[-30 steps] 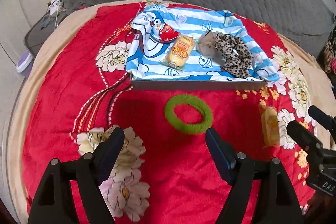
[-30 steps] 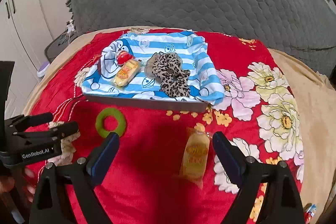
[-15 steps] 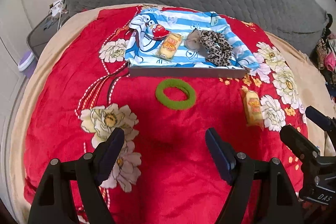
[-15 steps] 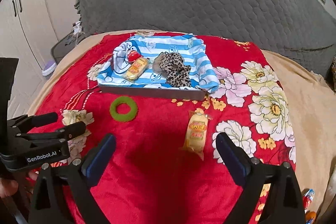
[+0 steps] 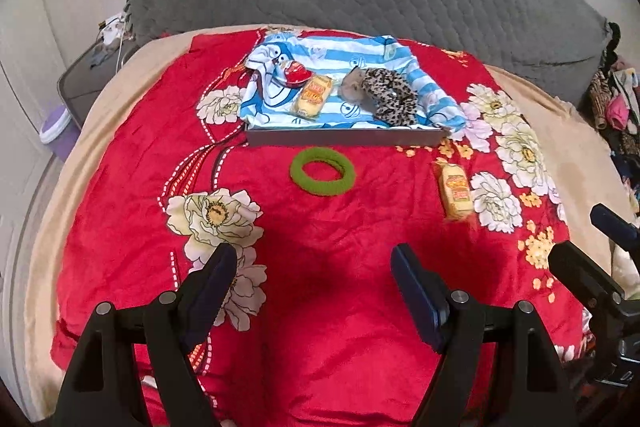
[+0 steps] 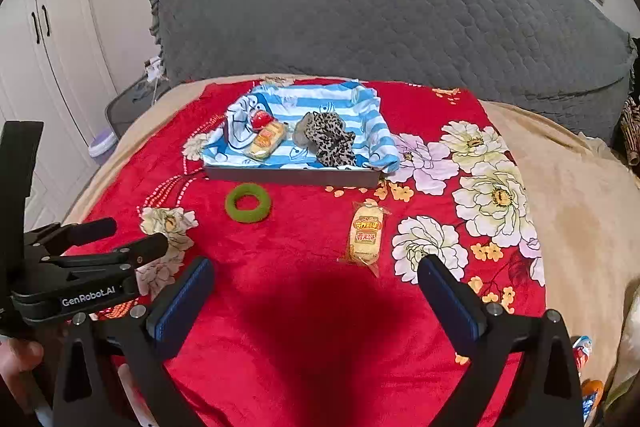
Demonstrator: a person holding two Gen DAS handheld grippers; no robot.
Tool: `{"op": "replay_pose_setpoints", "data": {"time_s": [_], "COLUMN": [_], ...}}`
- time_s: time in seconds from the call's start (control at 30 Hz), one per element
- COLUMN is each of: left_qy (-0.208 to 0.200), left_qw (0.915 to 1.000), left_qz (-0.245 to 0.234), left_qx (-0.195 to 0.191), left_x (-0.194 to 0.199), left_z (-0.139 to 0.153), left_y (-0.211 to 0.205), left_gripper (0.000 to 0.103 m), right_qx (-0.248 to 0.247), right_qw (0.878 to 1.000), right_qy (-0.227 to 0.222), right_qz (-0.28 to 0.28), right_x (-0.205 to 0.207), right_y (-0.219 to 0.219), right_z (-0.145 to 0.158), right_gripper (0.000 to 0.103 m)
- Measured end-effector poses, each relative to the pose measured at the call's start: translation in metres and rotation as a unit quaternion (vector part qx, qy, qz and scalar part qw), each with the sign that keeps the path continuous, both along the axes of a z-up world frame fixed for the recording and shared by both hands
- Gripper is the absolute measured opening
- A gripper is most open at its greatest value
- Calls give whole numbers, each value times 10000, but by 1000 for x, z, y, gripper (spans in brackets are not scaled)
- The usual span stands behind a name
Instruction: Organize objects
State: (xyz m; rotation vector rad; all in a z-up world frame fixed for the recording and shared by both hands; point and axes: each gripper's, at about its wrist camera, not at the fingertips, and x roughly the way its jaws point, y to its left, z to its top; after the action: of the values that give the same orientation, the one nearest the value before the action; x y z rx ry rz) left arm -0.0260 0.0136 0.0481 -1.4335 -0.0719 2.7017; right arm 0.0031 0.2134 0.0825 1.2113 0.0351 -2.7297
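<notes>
Left gripper (image 5: 310, 277) hangs above the red floral blanket (image 5: 340, 327), jaws spread wide, nothing between them. It sits well short of any object; judged a waiting or approach pose, not a grasp.

Ahead of it, the green ring (image 5: 323, 171) lies flat on the blanket, just in front of the tray's near wall, not touching it as far as I can tell. Being round, it has no long axis; the hole faces up.

The tray (image 5: 344, 137), lined with a blue-striped cartoon cloth (image 5: 340, 51), already holds three things: a red capsule toy (image 5: 295, 73) at the left, a yellow snack packet (image 5: 313, 95) just beside it, and a leopard-print scrunchie (image 5: 390, 95) to the right. Judged the collection point, which explains the clustering.

Further right, a second snack packet (image 6: 365, 233) lies loose on the blanket, well apart from the ring and near the tray's right corner. Its long axis runs roughly away from the viewer toward the tray, slightly tilted; printed face up.

Right gripper (image 6: 316, 293) is also fully spread and empty, with the loose packet lying ahead between its fingers' lines. Judged the likelier next pickup; a grasp across the short width should suit it.
</notes>
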Motion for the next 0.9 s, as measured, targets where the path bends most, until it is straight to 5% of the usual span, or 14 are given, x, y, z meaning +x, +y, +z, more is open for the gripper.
{"op": "replay_pose_setpoints", "data": {"time_s": [0.57, 0.9], "left_qy": [618, 656], "left_qw": [9977, 9974], "left_qz": [-73, -128], "left_qx": [283, 284], "left_x": [28, 28], "left_z": [46, 41], "left_y": [6, 10], "left_gripper": [81, 81], "right_qx": [17, -33], "right_qw": [9983, 9986], "right_qy": [558, 476], "right_qz": [-171, -242], "right_x": [34, 32], "right_y": [11, 16], "right_z": [36, 27], "right_gripper": [102, 102]}}
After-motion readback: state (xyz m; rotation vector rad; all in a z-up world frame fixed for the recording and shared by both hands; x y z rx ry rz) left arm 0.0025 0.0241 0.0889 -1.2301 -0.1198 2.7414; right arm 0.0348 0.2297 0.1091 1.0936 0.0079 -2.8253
